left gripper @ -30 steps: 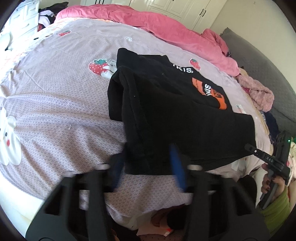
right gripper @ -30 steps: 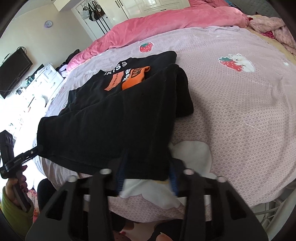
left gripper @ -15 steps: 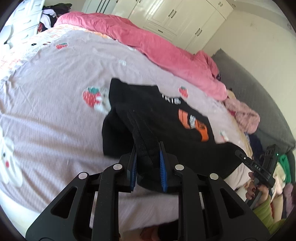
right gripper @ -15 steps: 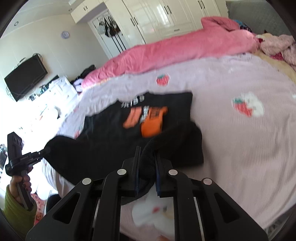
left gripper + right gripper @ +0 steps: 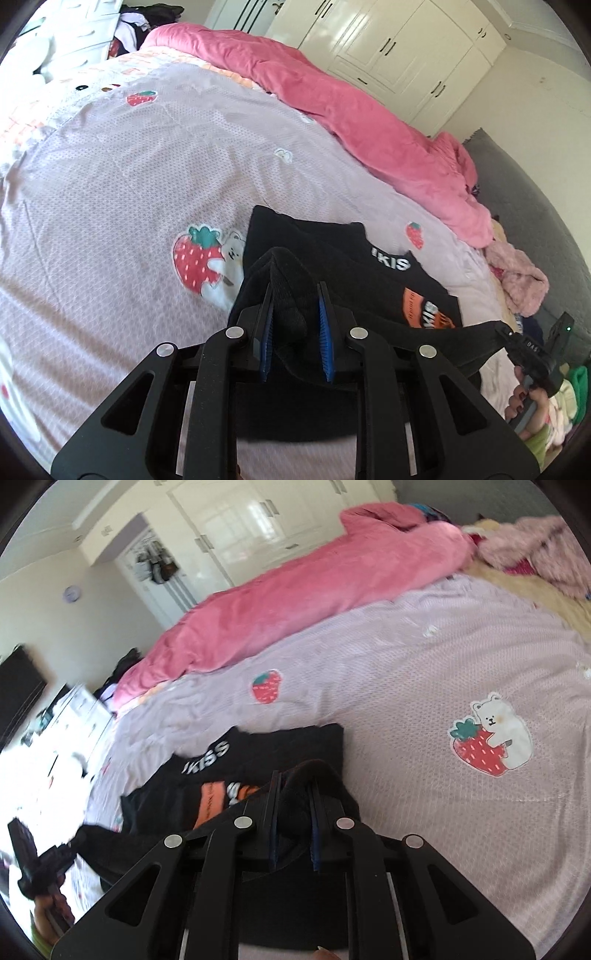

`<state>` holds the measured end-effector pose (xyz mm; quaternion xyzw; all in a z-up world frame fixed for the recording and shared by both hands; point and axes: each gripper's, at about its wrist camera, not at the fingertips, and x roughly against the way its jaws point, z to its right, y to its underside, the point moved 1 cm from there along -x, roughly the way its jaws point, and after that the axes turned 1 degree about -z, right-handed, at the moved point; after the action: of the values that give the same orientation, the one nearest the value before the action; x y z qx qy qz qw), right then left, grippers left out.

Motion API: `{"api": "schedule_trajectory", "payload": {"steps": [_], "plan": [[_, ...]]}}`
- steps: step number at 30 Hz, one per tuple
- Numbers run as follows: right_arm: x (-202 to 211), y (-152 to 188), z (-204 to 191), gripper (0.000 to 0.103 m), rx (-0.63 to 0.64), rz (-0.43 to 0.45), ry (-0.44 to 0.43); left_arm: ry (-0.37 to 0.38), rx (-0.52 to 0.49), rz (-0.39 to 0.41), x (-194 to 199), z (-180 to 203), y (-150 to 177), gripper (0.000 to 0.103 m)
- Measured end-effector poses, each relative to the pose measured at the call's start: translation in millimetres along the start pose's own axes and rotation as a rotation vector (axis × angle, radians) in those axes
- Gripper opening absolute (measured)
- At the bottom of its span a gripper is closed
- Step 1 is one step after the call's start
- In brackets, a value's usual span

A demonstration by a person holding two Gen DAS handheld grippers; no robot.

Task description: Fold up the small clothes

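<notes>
Both fingers clenched on black shirt [image 5: 332, 266] hem corners, L gripper [image 5: 295, 332] & R gripper [image 5: 293, 814], rest on bed [image 5: 110, 177]. Risk: thick bunched cloth slips out mid-fold, leaving it crooked.

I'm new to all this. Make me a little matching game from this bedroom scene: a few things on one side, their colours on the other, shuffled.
Things:
1. garment held in both tongs
2. rolled quilt at the far side of the bed
3. bedsheet
4. wardrobe doors

Colours:
A. cream
B. black
C. pale lilac with strawberries
D. pink

Pairs: 1-B, 2-D, 3-C, 4-A
</notes>
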<state>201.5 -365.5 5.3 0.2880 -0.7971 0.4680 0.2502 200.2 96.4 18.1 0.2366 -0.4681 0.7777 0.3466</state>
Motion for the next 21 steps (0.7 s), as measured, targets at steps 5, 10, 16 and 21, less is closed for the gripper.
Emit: {"api": "schedule_trajectory", "payload": {"steps": [5, 10, 16, 21], "plan": [[-32.7, -5.0, 7.8, 0.012, -0.038, -0.035, 0.013, -0.059, 0.005, 0.002, -18.7, -6.9, -6.4, 0.019], [-38.1, -1.2, 14.5, 0.022, -0.042, -0.038, -0.025, -0.064, 0.019, 0.028, -18.7, -13.4, -10.9, 0.034], [-3.6, 1.3, 12.0, 0.047, 0.018, 0.048, -0.028, -0.056, -0.041, 0.121, 18.3, 0.8, -4.6, 0.048], [32.0, 15.9, -27.8, 0.047, 0.203, 0.091, -0.103, -0.071, -0.18, 0.132, 36.0, 28.7, 10.9, 0.05]]}}
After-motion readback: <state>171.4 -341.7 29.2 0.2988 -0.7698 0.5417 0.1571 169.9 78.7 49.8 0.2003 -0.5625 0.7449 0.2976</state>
